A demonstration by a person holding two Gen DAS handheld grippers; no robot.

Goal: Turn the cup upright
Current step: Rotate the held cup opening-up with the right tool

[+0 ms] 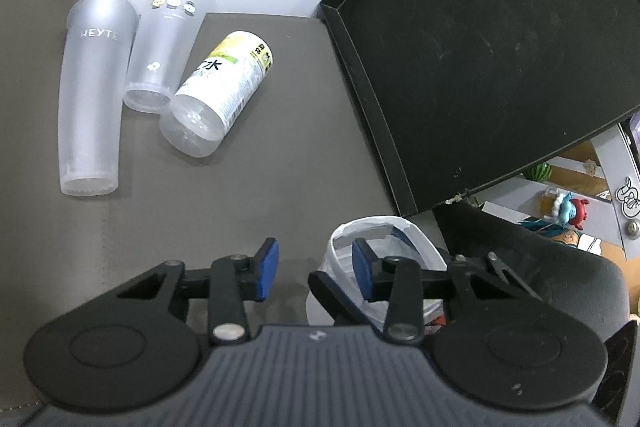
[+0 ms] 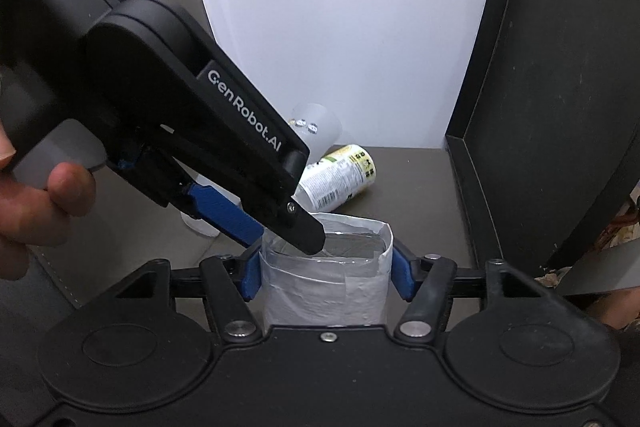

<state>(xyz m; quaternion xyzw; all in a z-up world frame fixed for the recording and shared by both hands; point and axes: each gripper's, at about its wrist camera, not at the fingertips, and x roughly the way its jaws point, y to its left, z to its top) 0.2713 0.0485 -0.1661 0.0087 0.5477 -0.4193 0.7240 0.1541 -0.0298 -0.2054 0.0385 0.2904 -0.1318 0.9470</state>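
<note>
Your right gripper (image 2: 325, 273) is clamped on the white cup (image 2: 324, 291), mouth facing up. Your left gripper (image 1: 314, 269) is spread wide, one finger (image 2: 298, 229) dipping inside the cup's rim.

We seem to be in a lived-in home room, judging by the grey leather-like tabletop (image 1: 248, 187), the black tray (image 1: 480, 47), and cartoon figurines (image 1: 570, 213) on a shelf behind.

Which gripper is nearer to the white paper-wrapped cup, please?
Right. The right gripper clamps the white paper-wrapped cup between its blue pads, while the left gripper is open with one finger reaching into the cup's mouth.
</note>
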